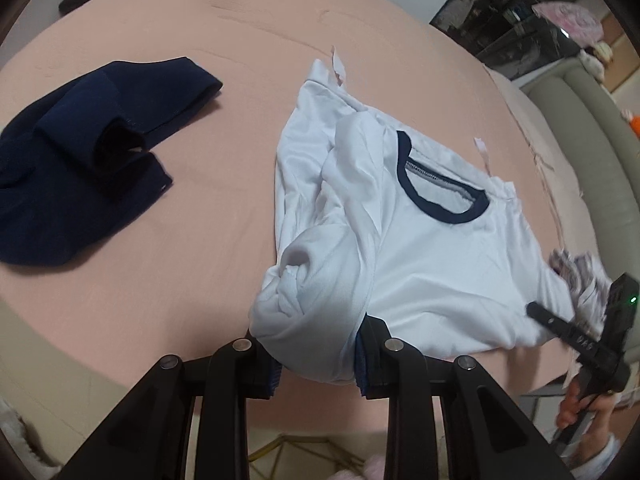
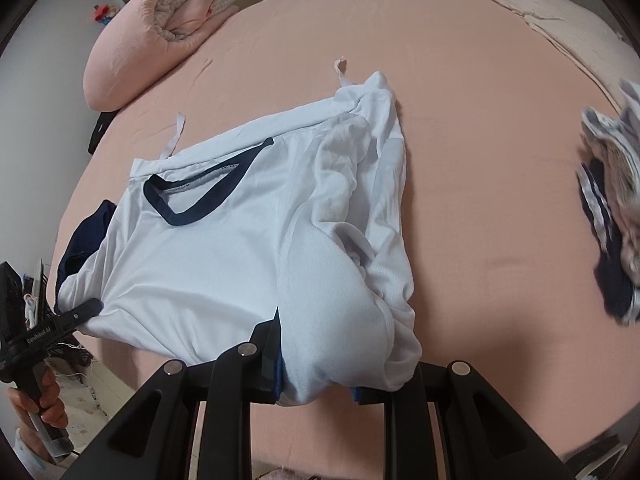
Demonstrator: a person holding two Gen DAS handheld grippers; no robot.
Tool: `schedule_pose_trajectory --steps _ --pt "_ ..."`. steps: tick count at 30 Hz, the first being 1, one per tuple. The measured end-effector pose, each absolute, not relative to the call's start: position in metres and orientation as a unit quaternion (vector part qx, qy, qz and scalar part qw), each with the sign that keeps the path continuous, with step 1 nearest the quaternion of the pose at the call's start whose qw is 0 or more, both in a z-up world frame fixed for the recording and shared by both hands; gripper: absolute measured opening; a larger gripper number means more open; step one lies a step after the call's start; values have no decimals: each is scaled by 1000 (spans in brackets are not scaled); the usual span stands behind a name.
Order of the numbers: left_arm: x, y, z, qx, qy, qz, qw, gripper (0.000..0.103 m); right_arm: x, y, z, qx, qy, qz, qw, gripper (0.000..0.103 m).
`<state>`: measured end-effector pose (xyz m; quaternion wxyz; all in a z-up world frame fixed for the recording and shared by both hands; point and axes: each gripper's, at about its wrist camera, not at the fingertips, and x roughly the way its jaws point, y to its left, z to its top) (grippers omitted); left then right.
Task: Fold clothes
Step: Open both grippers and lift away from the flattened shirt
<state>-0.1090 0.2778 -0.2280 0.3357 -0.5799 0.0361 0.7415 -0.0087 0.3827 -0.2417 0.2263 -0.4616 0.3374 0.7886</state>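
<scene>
You are clamping the white shirt's [image 1: 420, 248] near hem in both the left gripper [image 1: 318, 368] and right gripper [image 2: 316, 376], its collar lying straight ahead.

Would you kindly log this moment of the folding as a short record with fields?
surface: pink bed sheet
garment in work: white T-shirt with navy collar, partly folded, sleeves turned in
left tool: jaws wide apart, bunched near edge of the shirt between them; grip cannot be told
right tool: jaws wide apart, bunched shirt edge between them; grip cannot be told
other clothes: navy garment beside the shirt; patterned pile on the other side
far end: rolled pink quilt
</scene>
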Motion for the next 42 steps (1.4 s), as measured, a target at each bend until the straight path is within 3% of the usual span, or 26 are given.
schedule_pose_trajectory --steps 26,29,30,31,36,42 --pt "-162 298 -248 -620 69 700 347 29 -66 420 -251 -509 320 767 223 24" --pt "-184 299 -257 -657 34 680 324 51 -71 428 -255 -510 329 762 225 40" --pt "-190 299 -257 -665 27 677 313 66 -73 431 -257 -513 330 759 226 47" --pt "-196 298 -256 -670 22 679 300 74 -75 434 -257 -519 328 756 227 50" --pt "-218 298 -224 -659 -29 689 302 81 -88 450 -247 -540 309 751 220 52" --pt "-234 330 -195 -614 36 721 319 82 -102 455 -210 -560 170 774 243 53"
